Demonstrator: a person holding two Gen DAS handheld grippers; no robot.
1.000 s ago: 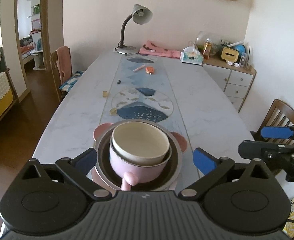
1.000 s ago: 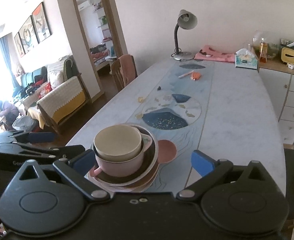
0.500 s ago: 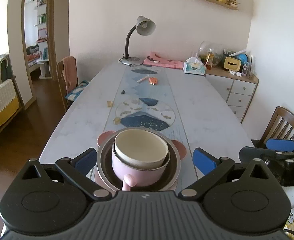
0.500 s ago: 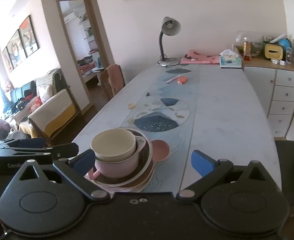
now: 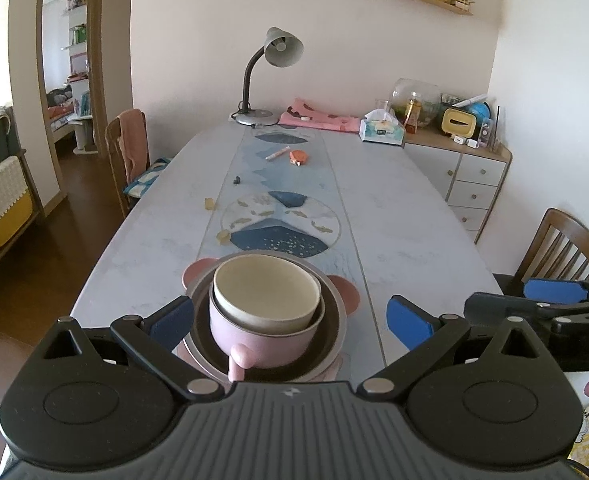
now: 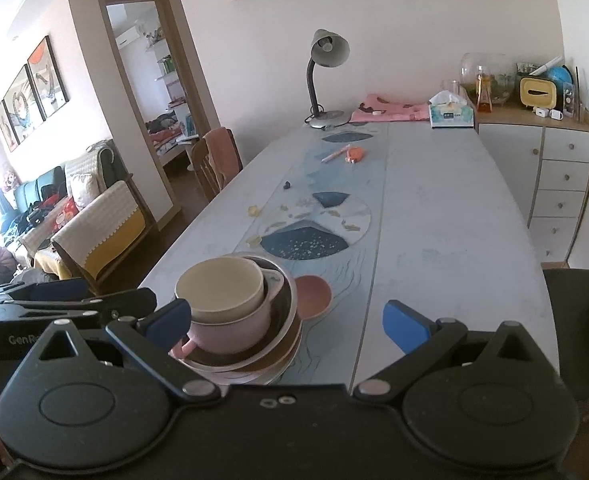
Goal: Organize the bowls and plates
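Both claws, the left claw [image 5: 290,318] and the right claw [image 6: 286,318], gape empty beside the nested bowl stack [image 5: 265,316] near the bench [image 5: 406,216] edge; a nudge could topple it.

Between the left fingers: the stack of dishes [image 5: 266,320] fills most of the gap at the near table [image 5: 406,216] edge; a cream bowl [image 5: 267,294] stands tallest, nested in a pink handled cup [image 5: 254,340].
Right of the left fingers: bare table, then the right gripper [image 5: 534,304] crosses from the side, spread wide.
Ahead of the stack: the runner [image 6: 334,208] lies flat, with only small scraps on it.
Between the right fingers: bare table, a clear lane forward.
Left of the right fingers: the stack, just beside the left fingertip; the left gripper [image 6: 66,296] is beyond it.
Far end: lamp [image 5: 270,76], tissue box [image 6: 452,114], pink cloth [image 5: 318,118].
Sides: chair [image 5: 566,244] on the right, chair [image 6: 214,160] on the left.
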